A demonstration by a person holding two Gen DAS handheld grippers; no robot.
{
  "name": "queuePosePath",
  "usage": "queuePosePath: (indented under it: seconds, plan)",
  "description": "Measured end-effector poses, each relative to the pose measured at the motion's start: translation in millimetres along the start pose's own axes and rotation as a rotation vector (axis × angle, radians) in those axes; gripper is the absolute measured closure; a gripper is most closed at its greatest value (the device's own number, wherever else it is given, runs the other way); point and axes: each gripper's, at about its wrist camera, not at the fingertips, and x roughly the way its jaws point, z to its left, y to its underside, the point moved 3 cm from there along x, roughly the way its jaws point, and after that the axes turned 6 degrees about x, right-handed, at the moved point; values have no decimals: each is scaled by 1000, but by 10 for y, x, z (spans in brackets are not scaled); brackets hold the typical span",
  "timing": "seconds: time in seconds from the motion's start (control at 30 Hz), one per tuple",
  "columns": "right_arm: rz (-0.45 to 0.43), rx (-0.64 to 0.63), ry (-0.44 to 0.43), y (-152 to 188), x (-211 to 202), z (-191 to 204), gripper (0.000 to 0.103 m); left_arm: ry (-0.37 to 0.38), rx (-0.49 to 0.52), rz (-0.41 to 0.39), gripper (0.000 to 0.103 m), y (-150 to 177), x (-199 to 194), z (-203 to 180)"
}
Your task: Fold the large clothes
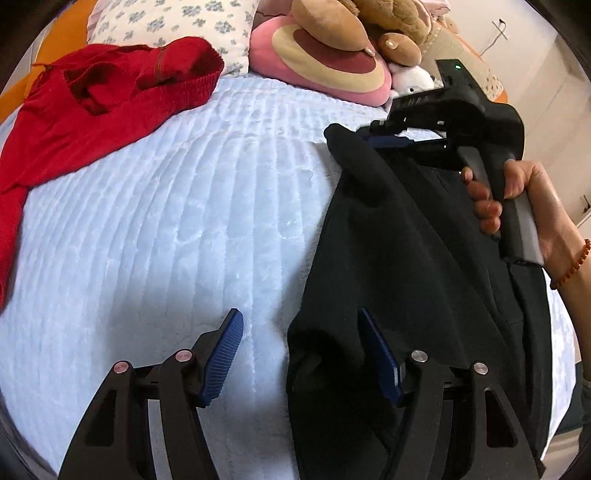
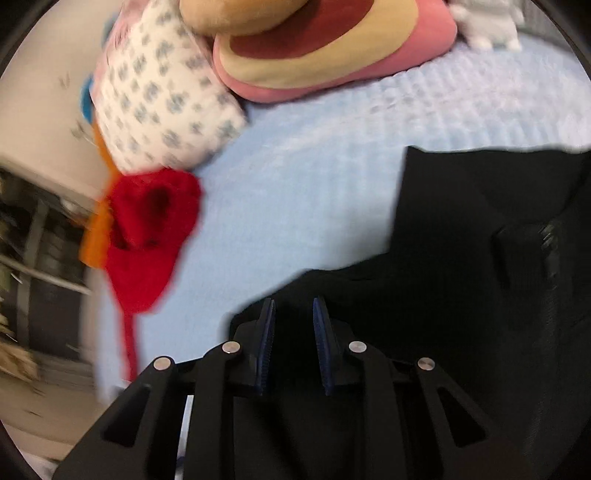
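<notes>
A black garment (image 1: 417,266) hangs and drapes over the right side of the light blue bed cover (image 1: 177,229). My left gripper (image 1: 303,350) is open; the garment's lower edge lies against its right finger (image 1: 380,354). My right gripper (image 1: 391,138) is seen in the left wrist view pinching the garment's top edge. In the right wrist view the gripper (image 2: 293,332) has its jaws close together with the black garment (image 2: 461,236) between and around them. A red knit sweater (image 1: 85,107) lies crumpled at the bed's far left; it also shows in the right wrist view (image 2: 147,236).
A floral pillow (image 1: 173,26), a pink round cushion (image 1: 325,70) and plush toys (image 1: 373,22) line the head of the bed. The person's hand (image 1: 524,206) holds the right gripper's handle. The right wrist view is motion-blurred; furniture (image 2: 37,251) stands beyond the bed's left edge.
</notes>
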Motion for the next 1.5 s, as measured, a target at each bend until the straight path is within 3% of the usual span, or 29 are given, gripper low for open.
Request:
queuePosePath:
  seconds: [0.1, 0.23, 0.3, 0.43, 0.53, 0.6, 0.67, 0.7, 0.73, 0.83, 1.0, 1.07, 1.13, 1.3, 1.43, 1.47, 1.5]
  plan:
    - [2, -64, -96, 72, -107, 169, 85, -2, -13, -30, 36, -73, -103, 27]
    - [19, -119, -4, 135, -152, 271, 97, -24, -1, -76, 36, -330, -290, 18]
    - [28, -104, -33, 159, -171, 249, 97, -11, 15, -73, 36, -589, -251, -15]
    - [47, -85, -58, 153, -114, 184, 97, -23, 52, 2, 37, -1113, 205, -63]
    - [49, -56, -145, 141, -121, 182, 97, -8, -2, 60, 42, -1351, 592, -7]
    - [59, -71, -131, 134, -69, 200, 97, 16, -30, 86, 45, -1428, 763, -5]
    - [71, -90, -81, 148, 16, 181, 97, 44, -49, 116, 66, -1505, 960, -8]
    - [82, -84, -83, 161, 63, 161, 97, 40, -42, 125, 72, -1526, 1034, -30]
    - [84, -78, -86, 161, 106, 154, 97, 31, -29, 125, 86, -1556, 1091, -51]
    - [73, -58, -115, 150, 177, 112, 97, -32, 28, 130, 93, -1627, 1141, -167]
    - [15, -48, -194, 6, 46, 94, 97, -33, 108, 46, 94, -1827, 853, -350]
    - [-30, -57, -167, -75, -17, 94, 97, -100, 199, 7, 94, -1914, 750, -506]
    - [-57, -30, -126, -132, -9, 7, 97, -126, 238, 29, 94, -1932, 822, -577]
    - [-17, 15, -96, -114, 120, -212, 98, -185, 264, 114, 93, -1760, 1239, -565]
    - [-12, -60, -39, 19, -176, -250, 96, -204, 279, 114, 86, -1728, 1270, -575]
    - [-10, -75, -38, 84, -326, -255, 89, -199, 269, 108, 78, -1749, 1222, -563]
    - [-18, -108, -35, 175, -521, -245, 75, -206, 253, 77, 72, -1786, 1091, -531]
